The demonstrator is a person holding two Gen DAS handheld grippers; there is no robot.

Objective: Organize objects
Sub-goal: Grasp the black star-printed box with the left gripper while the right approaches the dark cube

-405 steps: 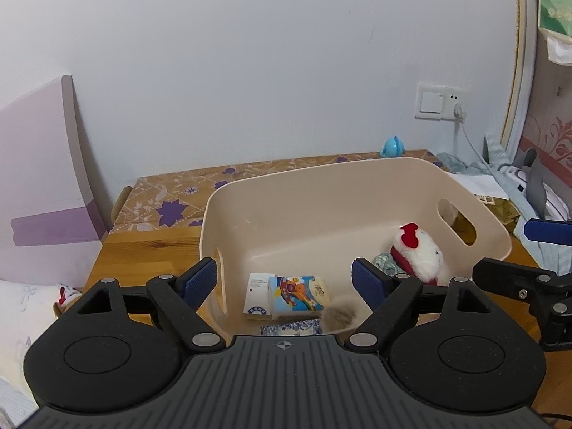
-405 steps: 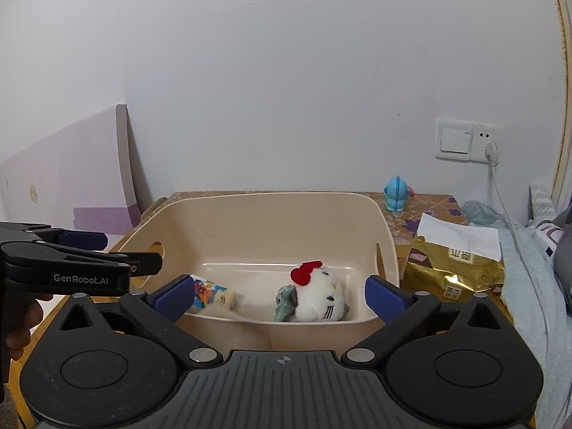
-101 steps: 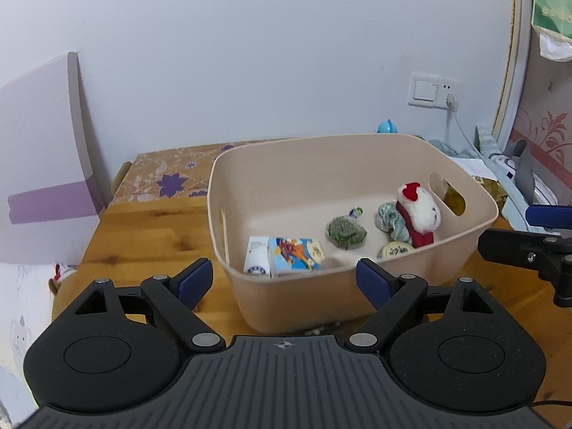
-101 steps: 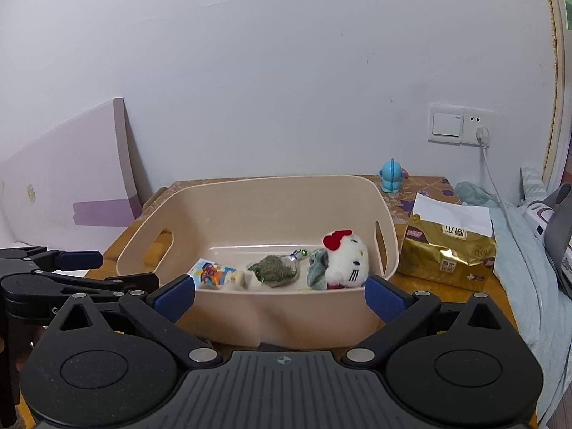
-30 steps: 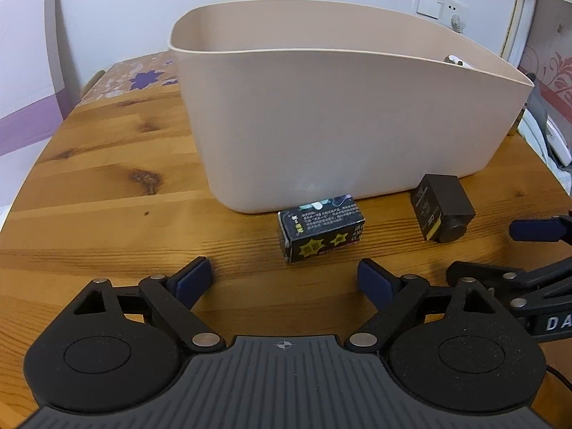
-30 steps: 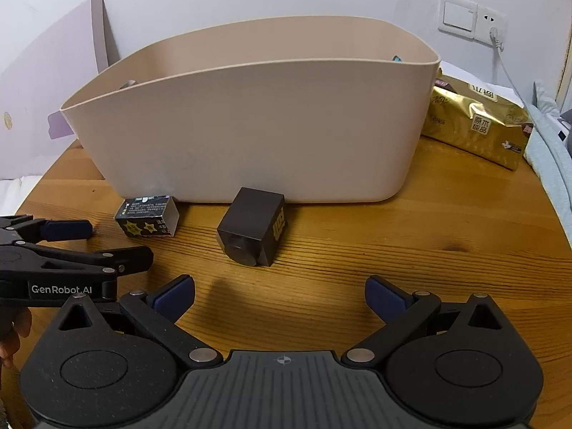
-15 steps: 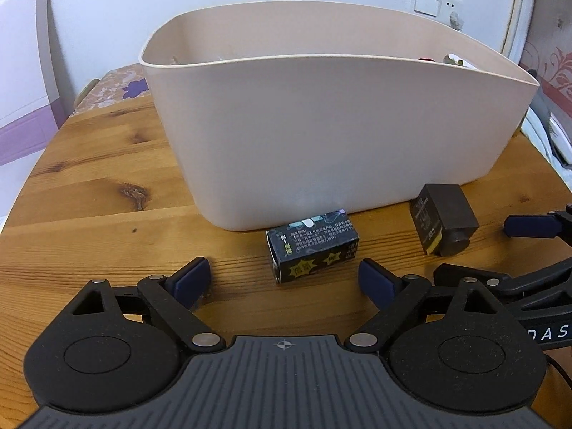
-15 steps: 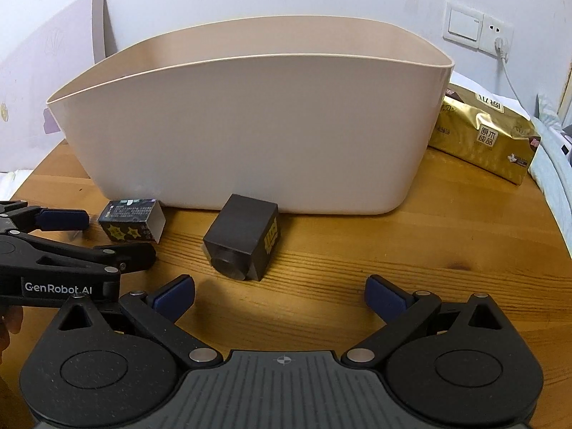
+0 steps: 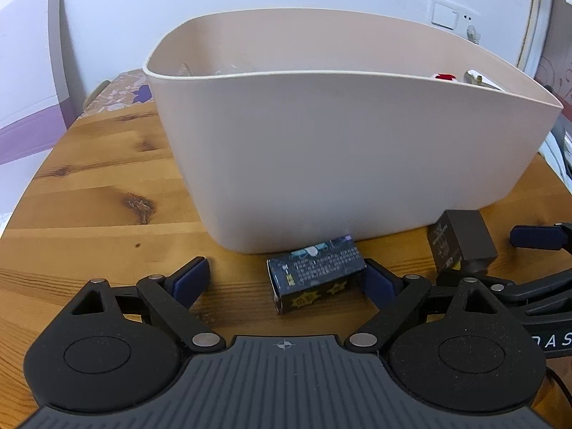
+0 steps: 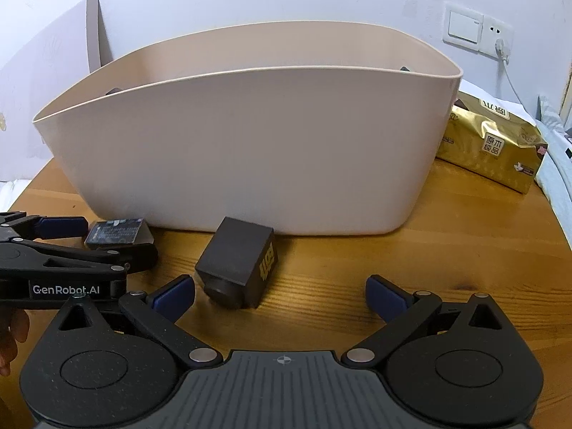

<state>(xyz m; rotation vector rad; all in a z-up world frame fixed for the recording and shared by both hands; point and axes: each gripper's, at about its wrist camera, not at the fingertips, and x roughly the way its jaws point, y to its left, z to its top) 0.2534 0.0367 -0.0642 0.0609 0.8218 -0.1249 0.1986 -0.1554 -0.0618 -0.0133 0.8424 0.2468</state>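
Observation:
A beige plastic bin (image 9: 350, 150) stands on the wooden table (image 9: 100, 193); it also shows in the right wrist view (image 10: 250, 143). A small dark printed box (image 9: 316, 279) lies in front of it, between the fingers of my open left gripper (image 9: 286, 279) and close to the right finger. A dark brown cube box (image 10: 237, 261) lies to its right, just ahead of my open right gripper (image 10: 280, 293), near its left finger. The cube also shows in the left wrist view (image 9: 463, 243). The bin's contents are mostly hidden.
A gold tissue pack (image 10: 493, 143) lies right of the bin. A purple-and-white board (image 9: 28, 82) leans at the left. A wall switch and socket (image 10: 479, 32) with a cable are behind. The table's round edge is near on both sides.
Both grippers have dropped low and moved forward toward the table. The dark printed box now sits between the left fingers, and the cube is closer to the right gripper.

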